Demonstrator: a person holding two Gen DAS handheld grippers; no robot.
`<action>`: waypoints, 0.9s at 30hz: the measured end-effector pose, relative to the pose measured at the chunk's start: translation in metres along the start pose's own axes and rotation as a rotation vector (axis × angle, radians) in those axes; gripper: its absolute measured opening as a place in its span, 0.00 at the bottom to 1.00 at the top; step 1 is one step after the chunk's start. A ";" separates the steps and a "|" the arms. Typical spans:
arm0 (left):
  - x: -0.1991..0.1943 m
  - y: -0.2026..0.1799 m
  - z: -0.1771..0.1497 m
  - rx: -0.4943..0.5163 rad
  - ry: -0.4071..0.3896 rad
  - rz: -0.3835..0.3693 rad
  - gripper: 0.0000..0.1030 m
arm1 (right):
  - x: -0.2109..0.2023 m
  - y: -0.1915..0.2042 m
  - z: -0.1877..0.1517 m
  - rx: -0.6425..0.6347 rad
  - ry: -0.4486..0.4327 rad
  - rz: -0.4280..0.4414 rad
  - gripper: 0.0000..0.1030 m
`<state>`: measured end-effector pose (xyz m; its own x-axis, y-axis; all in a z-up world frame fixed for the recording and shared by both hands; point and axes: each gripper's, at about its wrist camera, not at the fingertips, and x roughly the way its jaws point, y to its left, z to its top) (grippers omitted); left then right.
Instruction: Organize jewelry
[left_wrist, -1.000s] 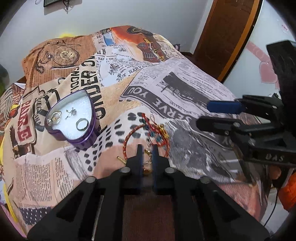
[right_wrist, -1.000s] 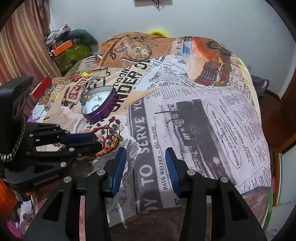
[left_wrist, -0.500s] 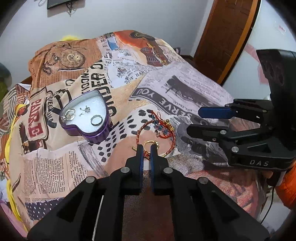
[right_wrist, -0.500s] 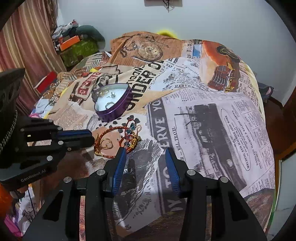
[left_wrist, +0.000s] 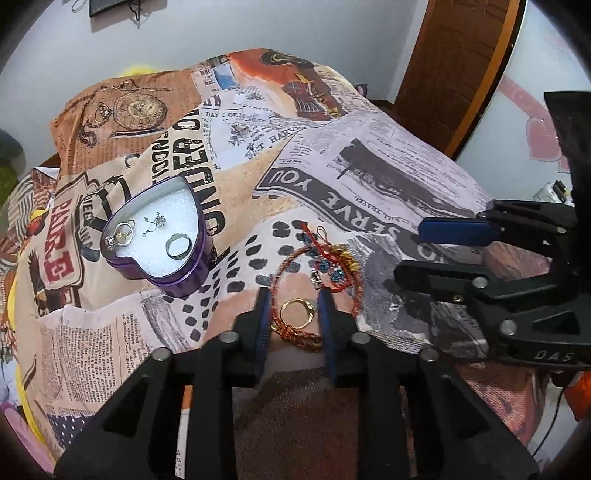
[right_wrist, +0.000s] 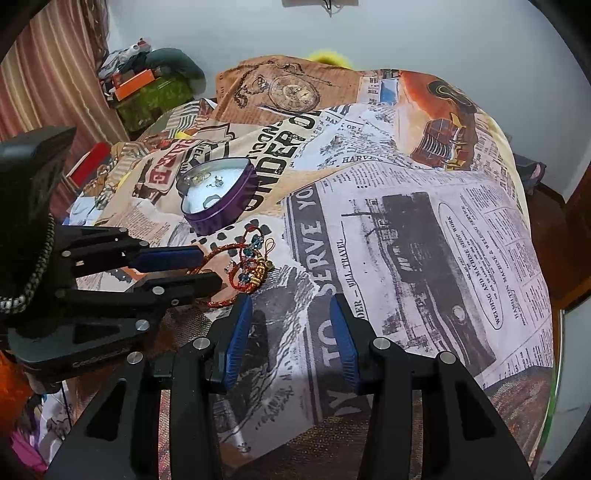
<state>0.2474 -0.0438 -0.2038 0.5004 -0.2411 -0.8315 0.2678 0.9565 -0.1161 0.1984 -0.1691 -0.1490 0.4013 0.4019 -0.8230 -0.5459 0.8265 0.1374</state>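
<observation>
A purple heart-shaped tin (left_wrist: 162, 236) with a white pad holds rings and a small silver piece; it also shows in the right wrist view (right_wrist: 218, 195). A gold ring (left_wrist: 297, 312) lies on the bedspread inside a red and gold cord bracelet (left_wrist: 317, 269) with blue beads. My left gripper (left_wrist: 293, 295) is open, its fingers either side of the gold ring. My right gripper (right_wrist: 290, 306) is open and empty, just right of the bracelet (right_wrist: 247, 266). The left gripper's fingers (right_wrist: 173, 258) hide the ring in the right wrist view.
A newspaper-print bedspread (right_wrist: 406, 206) covers the bed. A wooden door (left_wrist: 454, 62) stands at the back right. Clutter and a green box (right_wrist: 151, 96) sit by a striped curtain at the far left.
My left gripper has opened from shut and now straddles the gold ring, which lies on the bedspread. Both views have drawn closer to the bracelet.
</observation>
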 end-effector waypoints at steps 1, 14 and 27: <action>-0.001 0.000 -0.001 0.003 -0.006 0.001 0.21 | 0.000 -0.001 0.000 0.002 0.000 0.000 0.39; -0.037 0.010 0.001 -0.044 -0.097 -0.043 0.05 | -0.006 0.006 0.003 -0.010 -0.021 0.004 0.39; -0.058 0.029 -0.020 -0.065 -0.130 -0.014 0.05 | 0.004 0.025 0.012 -0.042 -0.005 0.025 0.39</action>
<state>0.2093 0.0015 -0.1698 0.6009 -0.2694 -0.7525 0.2232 0.9606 -0.1657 0.1952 -0.1424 -0.1426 0.3907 0.4244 -0.8169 -0.5860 0.7990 0.1348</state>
